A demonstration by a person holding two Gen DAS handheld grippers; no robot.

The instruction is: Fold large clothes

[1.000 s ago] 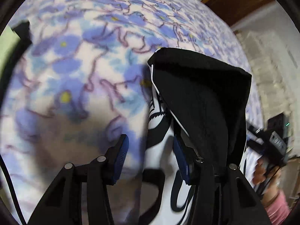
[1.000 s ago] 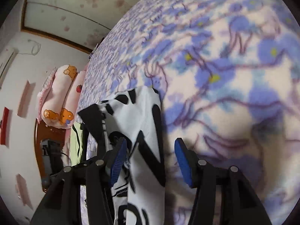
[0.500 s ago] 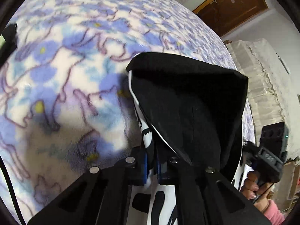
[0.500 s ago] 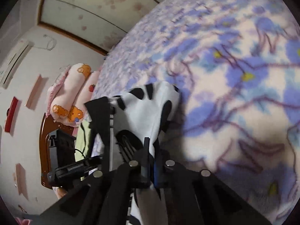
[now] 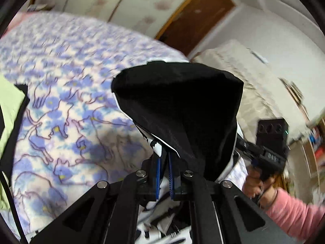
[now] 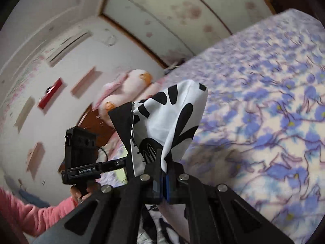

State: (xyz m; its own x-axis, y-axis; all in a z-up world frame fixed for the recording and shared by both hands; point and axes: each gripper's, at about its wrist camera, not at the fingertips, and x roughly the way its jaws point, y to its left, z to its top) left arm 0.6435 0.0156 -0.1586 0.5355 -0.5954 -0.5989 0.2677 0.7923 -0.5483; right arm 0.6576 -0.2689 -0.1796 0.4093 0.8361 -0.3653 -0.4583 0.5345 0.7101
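Observation:
A black and white printed garment [image 5: 182, 105] hangs between both grippers above the bed. My left gripper [image 5: 163, 174] is shut on its edge, and a black part of it stands up in front of the camera. My right gripper [image 6: 163, 181] is shut on another edge, where the white cloth with black marks [image 6: 174, 118] rises in a peak. In the left wrist view the other gripper's body [image 5: 270, 142] shows at the right, held by a hand in a pink sleeve. In the right wrist view the other gripper's body [image 6: 81, 154] shows at the left.
A blanket with a blue and purple flower print [image 5: 61, 101] covers the bed [image 6: 264, 101]. A light green cloth with black trim [image 5: 10, 109] lies at the left. A pink plush toy [image 6: 126, 87] sits at the bedhead. A brown door [image 5: 195, 14] is behind.
Both grippers closed on the garment's edges, then lifted it off the blanket. The views tilted up, so walls and door now show.

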